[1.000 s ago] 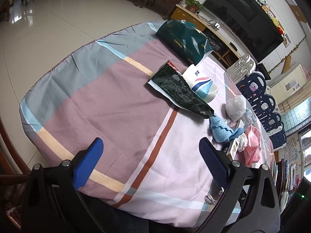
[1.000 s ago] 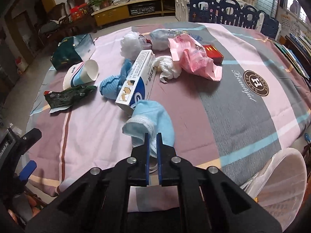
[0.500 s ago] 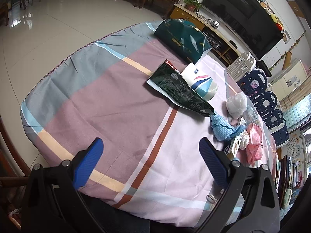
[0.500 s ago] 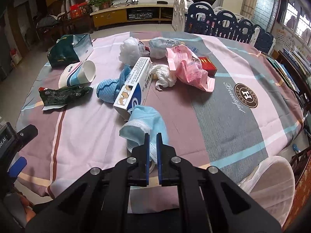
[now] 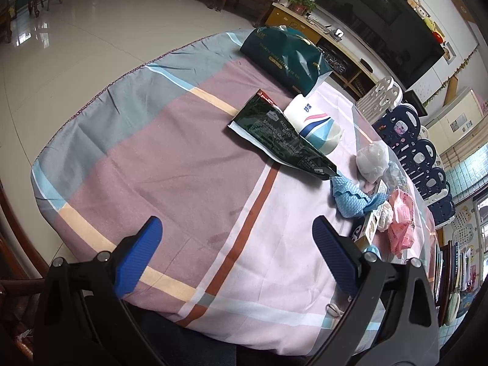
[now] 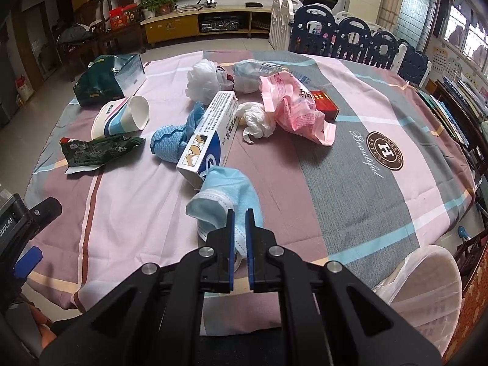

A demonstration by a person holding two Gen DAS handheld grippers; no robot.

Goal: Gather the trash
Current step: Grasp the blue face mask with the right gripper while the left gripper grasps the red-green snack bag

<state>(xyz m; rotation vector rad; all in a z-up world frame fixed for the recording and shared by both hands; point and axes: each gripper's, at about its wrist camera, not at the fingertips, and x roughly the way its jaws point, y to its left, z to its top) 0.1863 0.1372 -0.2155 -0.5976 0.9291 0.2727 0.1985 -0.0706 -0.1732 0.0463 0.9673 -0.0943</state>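
Left wrist view: the left gripper point(image 5: 233, 245) hangs over the near edge of the table point(image 5: 170, 164), its blue fingers point(image 5: 138, 254) spread wide with nothing between them and nothing touched. Past them, on the striped cloth, the trash lies in a line running away toward the right: a dark green wrapper point(image 5: 282, 138) flat on the cloth, a paper cup point(image 5: 315, 125) on its side just behind it, a teal bag point(image 5: 285, 56) at the far edge, then a blue cloth point(image 5: 350, 198), a white wad point(image 5: 372, 160), a box point(image 5: 372, 224) and a pink bag point(image 5: 401, 224) bunched close together.

Right wrist view: the right gripper point(image 6: 240, 216) has its fingers point(image 6: 230, 238) pinched nearly together on a pale blue mask point(image 6: 227, 196), whose crumpled body bulges out ahead of the tips, above the cloth near the table's front edge. The mask's far fold sits against the end of the box point(image 6: 210, 132), which lies slantwise. Beside the box are the blue cloth point(image 6: 169, 141) on the left and a white tissue point(image 6: 256, 119) on the right; the pink bag point(image 6: 292, 109) partly covers a red box point(image 6: 326, 103). The cup point(image 6: 122, 117) and wrapper point(image 6: 97, 151) lie at the left. A white bag point(image 6: 427, 286) stands open off the table's right corner.
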